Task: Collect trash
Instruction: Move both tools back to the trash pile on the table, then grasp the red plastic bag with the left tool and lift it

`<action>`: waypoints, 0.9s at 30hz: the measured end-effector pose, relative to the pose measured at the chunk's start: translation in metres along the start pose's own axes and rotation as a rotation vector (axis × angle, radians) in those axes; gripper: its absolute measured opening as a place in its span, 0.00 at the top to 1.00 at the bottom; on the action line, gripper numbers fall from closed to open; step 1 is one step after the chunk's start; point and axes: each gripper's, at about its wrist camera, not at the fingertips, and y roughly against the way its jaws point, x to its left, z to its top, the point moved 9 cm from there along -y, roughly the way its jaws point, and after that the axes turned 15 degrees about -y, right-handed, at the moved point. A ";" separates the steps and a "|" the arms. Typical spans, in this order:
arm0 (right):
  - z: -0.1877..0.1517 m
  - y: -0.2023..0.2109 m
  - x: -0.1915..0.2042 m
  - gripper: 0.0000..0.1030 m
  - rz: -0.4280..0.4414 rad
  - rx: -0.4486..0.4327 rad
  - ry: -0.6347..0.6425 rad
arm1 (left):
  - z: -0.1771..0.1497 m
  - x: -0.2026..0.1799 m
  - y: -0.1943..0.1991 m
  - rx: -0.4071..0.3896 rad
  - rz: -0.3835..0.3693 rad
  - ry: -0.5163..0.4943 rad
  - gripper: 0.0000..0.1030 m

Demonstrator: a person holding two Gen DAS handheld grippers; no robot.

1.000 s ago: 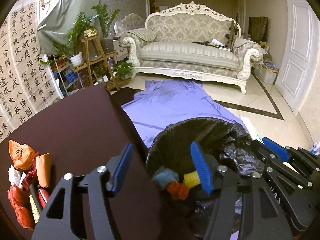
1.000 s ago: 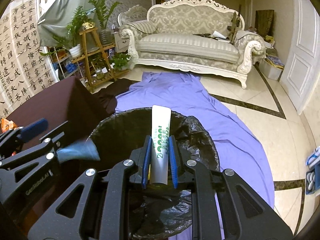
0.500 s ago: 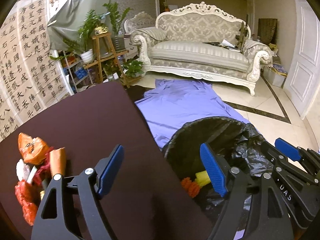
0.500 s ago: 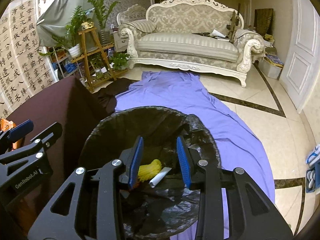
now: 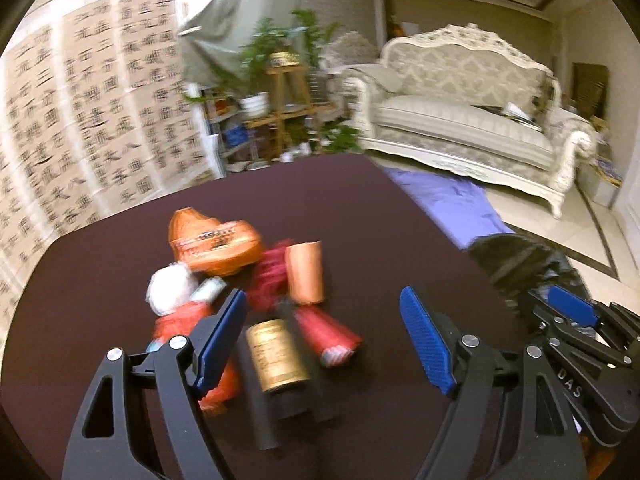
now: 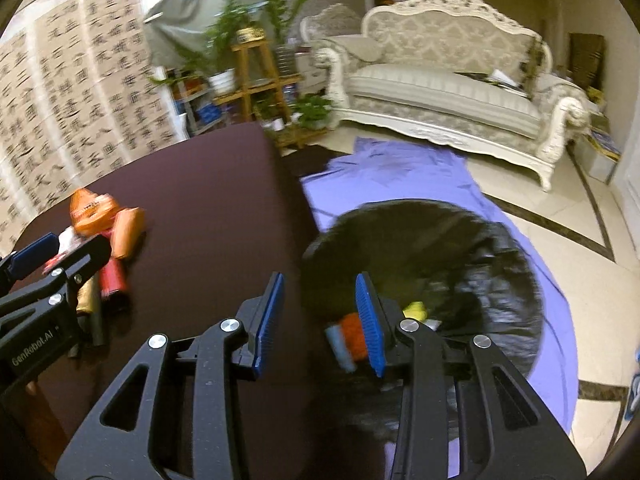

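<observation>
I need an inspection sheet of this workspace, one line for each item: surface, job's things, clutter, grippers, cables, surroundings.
Surface: dark brown table top, bare apart from one pile.
Job's things: blurred trash pile with a crumpled orange wrapper, a gold-labelled cylinder, a white wad and red pieces; black-lined trash bin on the floor beside the table, with yellow, orange and blue scraps inside.
Clutter: nothing seen.
Grippers: left gripper wide open over the pile, holding nothing; right gripper with jaws opening at the table edge by the bin, nothing between them.
Cables: nothing seen.
Surroundings: cream carved sofa, purple cloth on the floor, potted plants, calligraphy wall.
</observation>
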 end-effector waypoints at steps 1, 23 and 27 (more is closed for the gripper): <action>-0.004 0.001 0.009 0.64 0.012 0.005 0.010 | -0.006 0.011 0.002 0.007 0.019 0.018 0.26; -0.037 -0.011 0.093 0.64 0.089 0.081 0.131 | -0.068 0.072 -0.036 0.175 -0.021 0.158 0.58; -0.038 -0.012 0.097 0.64 0.092 0.084 0.139 | -0.070 0.072 -0.032 0.161 -0.040 0.163 0.64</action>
